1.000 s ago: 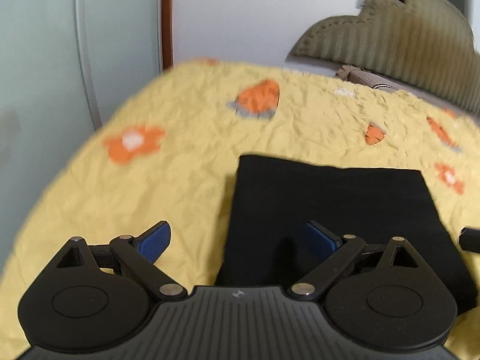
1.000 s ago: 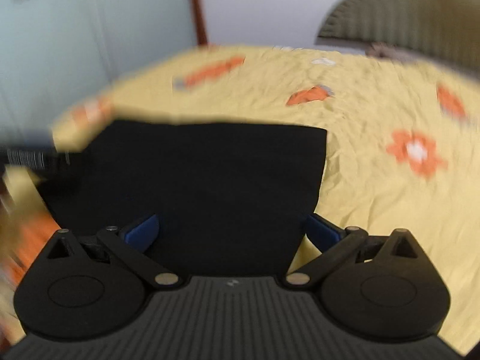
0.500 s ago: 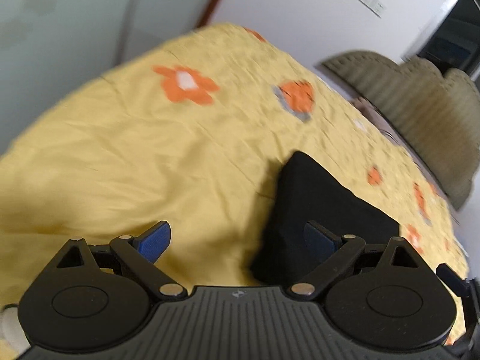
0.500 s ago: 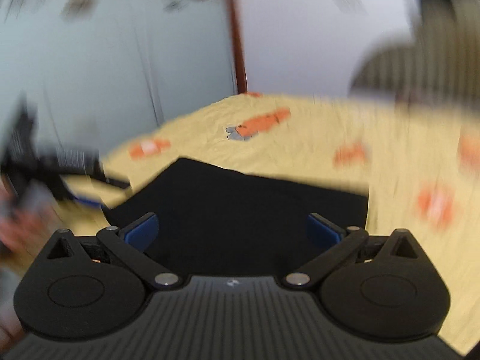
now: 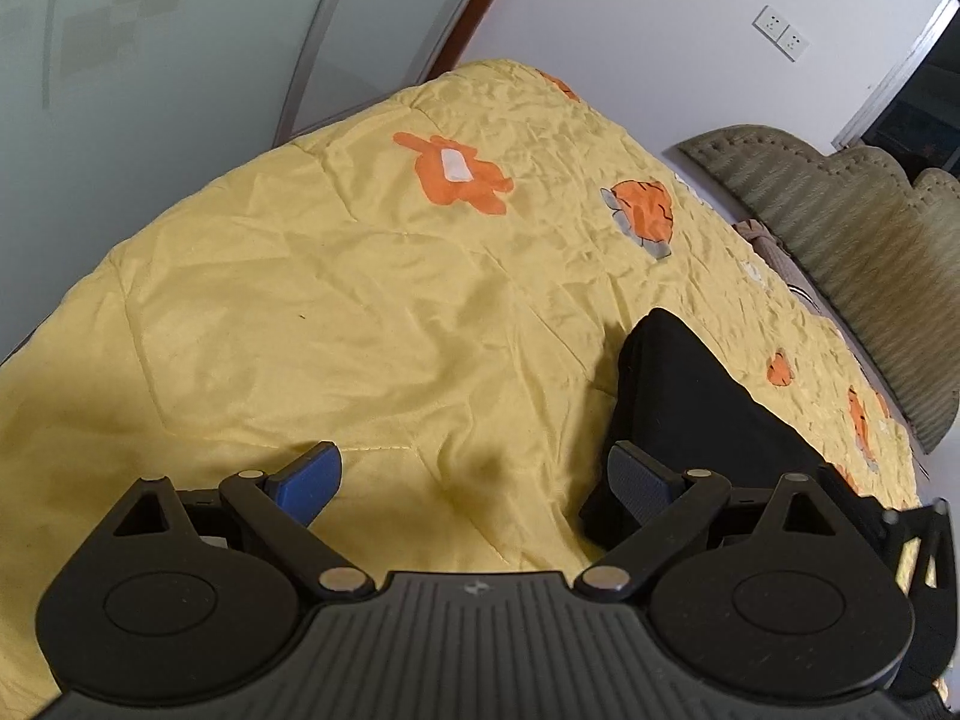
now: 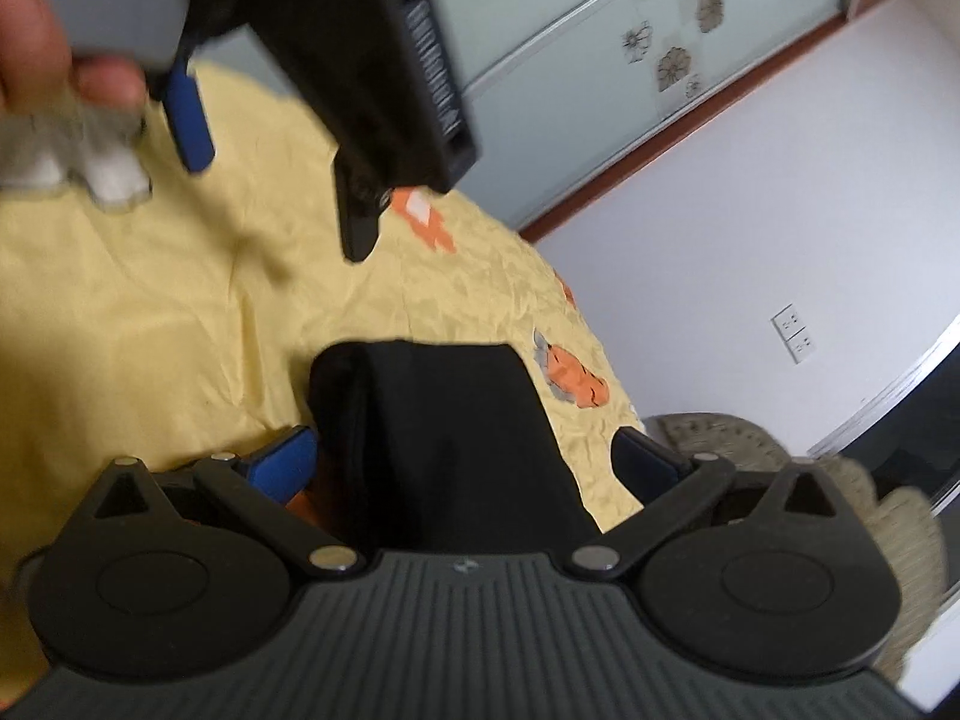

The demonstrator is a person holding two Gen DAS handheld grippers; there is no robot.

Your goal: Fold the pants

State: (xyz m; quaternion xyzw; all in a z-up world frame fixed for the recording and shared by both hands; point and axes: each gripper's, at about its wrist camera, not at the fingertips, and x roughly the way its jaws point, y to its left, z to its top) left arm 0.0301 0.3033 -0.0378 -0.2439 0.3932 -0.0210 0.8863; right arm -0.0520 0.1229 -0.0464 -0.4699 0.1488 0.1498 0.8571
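Left wrist view: the left gripper (image 5: 474, 480) stood wide open and empty over the yellow quilt (image 5: 312, 324), the folded black pants (image 5: 690, 402) lying just beyond its right finger, their near end hidden behind the gripper body. Right wrist view: the right gripper (image 6: 465, 456), likewise spread and empty, straddled the pants (image 6: 444, 420), a soft, light bundle best pinched at its thick folded edge; the left gripper (image 6: 360, 60) and a hand (image 6: 54, 60) above were blurred.
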